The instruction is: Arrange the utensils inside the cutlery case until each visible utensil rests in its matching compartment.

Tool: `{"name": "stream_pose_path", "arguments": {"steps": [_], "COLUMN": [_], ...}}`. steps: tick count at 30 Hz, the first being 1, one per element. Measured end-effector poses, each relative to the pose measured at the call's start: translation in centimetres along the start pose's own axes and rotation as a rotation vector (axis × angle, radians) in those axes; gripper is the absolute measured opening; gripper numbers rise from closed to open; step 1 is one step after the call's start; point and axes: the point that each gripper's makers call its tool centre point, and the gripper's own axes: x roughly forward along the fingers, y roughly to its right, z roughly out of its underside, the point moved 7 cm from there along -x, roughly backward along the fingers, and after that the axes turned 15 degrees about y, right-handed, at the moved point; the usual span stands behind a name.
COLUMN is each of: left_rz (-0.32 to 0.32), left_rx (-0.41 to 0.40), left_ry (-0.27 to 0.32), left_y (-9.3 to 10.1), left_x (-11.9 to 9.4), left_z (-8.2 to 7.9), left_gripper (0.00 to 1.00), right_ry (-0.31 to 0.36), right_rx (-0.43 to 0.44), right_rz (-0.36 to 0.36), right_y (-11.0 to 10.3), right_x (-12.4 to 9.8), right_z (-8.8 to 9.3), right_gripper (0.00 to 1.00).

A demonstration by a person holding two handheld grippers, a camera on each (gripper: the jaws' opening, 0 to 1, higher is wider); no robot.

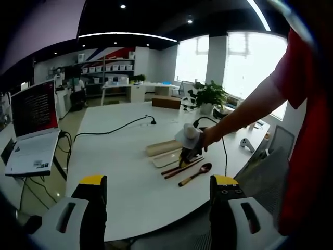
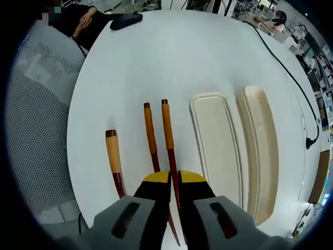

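- While the right gripper (image 2: 174, 177) works over the white table (image 2: 130, 57), its yellow-tipped jaws stand nearly together around one chopstick (image 2: 167, 133), clamped on its dark red lower section.
- The second chopstick (image 2: 151, 136) lies just beside the held one, to its left in the right gripper view, roughly parallel and flat on the table.
- The spoon (image 2: 113, 159) lies further left again, apart from both chopsticks; its tan handle end points away from the camera.
- The cutlery case (image 2: 216, 143), a cream oblong tray, sits just right of the chopsticks and holds no utensil; its lid (image 2: 260, 146) lies alongside on the far side.
- The left gripper (image 1: 158, 195) is held back from the work with its jaws wide apart and nothing between them. In its view the right gripper (image 1: 188, 151) is seen down at the utensils (image 1: 190, 171), beside the case (image 1: 167, 158).
- Handling, as a judgement: the chopsticks look light, thin, stiff and lacquered, hence smooth and liable to pivot or slip in a two-point grip. A hold nearer mid-length would limit swing; the present hold sits toward the tapered end.
- The spoon appears equally light; its handle is the practical grip point, since the bowl offers no flat purchase.
- All three utensils remain outside the case, so the task is at an early stage.
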Motion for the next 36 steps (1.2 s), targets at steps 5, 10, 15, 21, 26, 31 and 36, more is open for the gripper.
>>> {"name": "stream_pose_path", "arguments": {"steps": [5,10,15,21,26,31,36], "left_rz": [0.002,-0.003,-0.010,-0.014,-0.009,0.004,0.019], "left_rx": [0.003,0.002,0.006,0.014,0.021,0.031,0.042], "left_ry": [0.002,0.003,0.004,0.019,0.024,0.033,0.042], "left_y": [0.1,-0.1,-0.2,-0.3,-0.1,0.3,0.6], "left_x": [0.0,-0.1,-0.4,-0.5,-0.5,-0.4,-0.5], "left_z": [-0.1,0.0,0.0,-0.4,-0.6,-0.8,-1.0], "left_gripper": [0.83,0.83,0.83,0.83,0.83,0.82,0.82], "right_ry": [-0.004,-0.002,-0.007,-0.020,-0.002,0.006,0.013], "right_rx": [-0.002,-0.027,-0.050,-0.078,-0.052,-0.048,-0.030], "right_rz": [-0.010,-0.021,-0.033,-0.027,-0.017,-0.004,-0.001], "right_y": [0.0,0.1,0.1,0.1,0.2,0.1,-0.1], "right_x": [0.0,0.0,0.0,-0.6,-1.6,-2.7,-3.9], "right_z": [0.1,0.1,0.0,0.0,-0.2,-0.4,-0.4], "right_gripper": [0.01,0.00,0.00,0.00,0.00,0.00,0.00]}}
